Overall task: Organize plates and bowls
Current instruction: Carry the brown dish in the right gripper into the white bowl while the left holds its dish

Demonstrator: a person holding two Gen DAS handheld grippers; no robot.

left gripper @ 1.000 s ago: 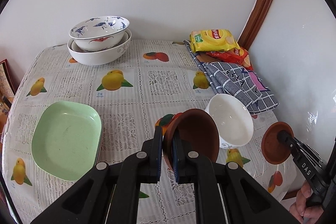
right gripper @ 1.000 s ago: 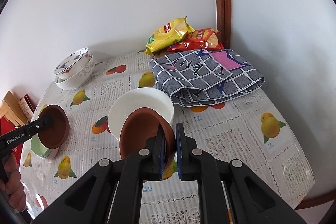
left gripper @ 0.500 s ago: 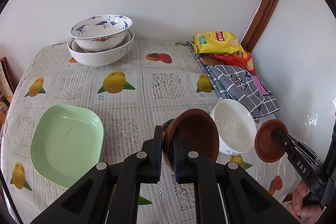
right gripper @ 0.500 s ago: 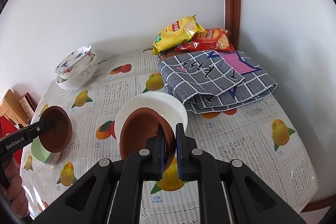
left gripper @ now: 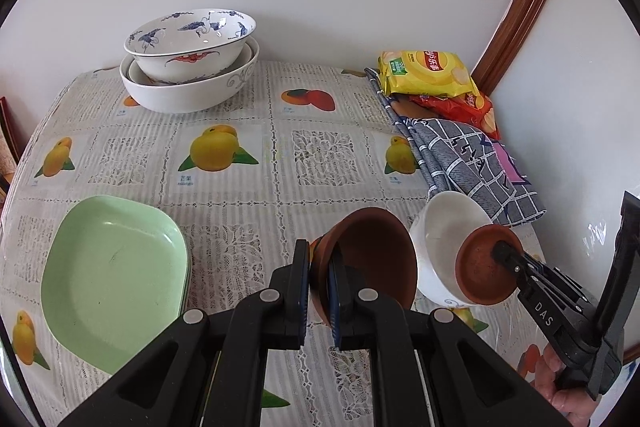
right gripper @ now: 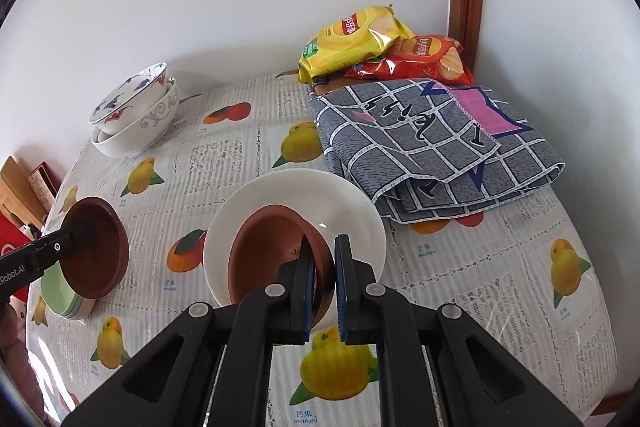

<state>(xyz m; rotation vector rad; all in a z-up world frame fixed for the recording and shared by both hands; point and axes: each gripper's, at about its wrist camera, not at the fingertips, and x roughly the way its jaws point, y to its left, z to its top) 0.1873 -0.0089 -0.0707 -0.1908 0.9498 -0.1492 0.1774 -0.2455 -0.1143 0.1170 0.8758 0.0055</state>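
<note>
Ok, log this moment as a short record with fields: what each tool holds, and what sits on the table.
left tool: shut on the rim of a brown bowl, held tilted
right tool: shut on the rim of a second brown bowl, over the white bowl
green plates: stacked, near left
patterned bowls: nested, far left by the wall
cloth: folded, far right
snack bags: behind the cloth

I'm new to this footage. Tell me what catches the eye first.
Two brown bowls, each pinched by its rim: the left gripper holds one above the tablecloth, and the right gripper holds the other over the white bowl mid-table. Next come the green plates at the near left and the stacked patterned bowls by the wall.
</note>
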